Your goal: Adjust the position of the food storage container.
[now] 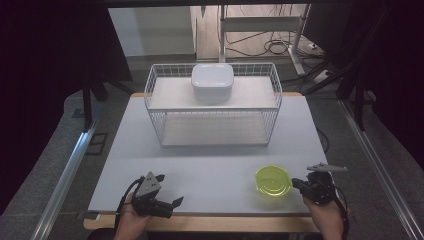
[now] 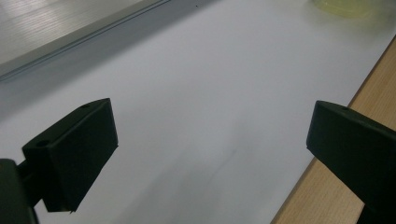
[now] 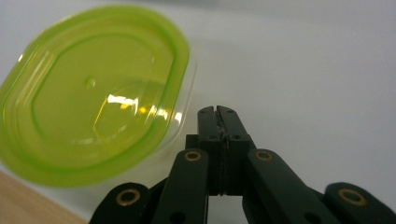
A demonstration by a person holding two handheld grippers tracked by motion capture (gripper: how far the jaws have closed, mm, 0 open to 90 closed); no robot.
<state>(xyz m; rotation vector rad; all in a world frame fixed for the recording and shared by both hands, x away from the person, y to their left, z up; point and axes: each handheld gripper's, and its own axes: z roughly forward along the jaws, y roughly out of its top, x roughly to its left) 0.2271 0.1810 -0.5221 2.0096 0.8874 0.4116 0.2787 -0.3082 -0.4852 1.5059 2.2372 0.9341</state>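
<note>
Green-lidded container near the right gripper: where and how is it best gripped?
Probably across the rim of the green-lidded container on its right side, nearest the right gripper. It sits flat and low on the table, its lid overhanging the clear base. That gripper's jaws are shut with nothing between them, so they must open first.

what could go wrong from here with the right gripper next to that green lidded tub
1. The right gripper has its jaws shut beside the green-lidded container; moving in like that would likely push it, not grasp it.
2. The container sits near the table's front edge, so a nudge could slide it off.
</note>
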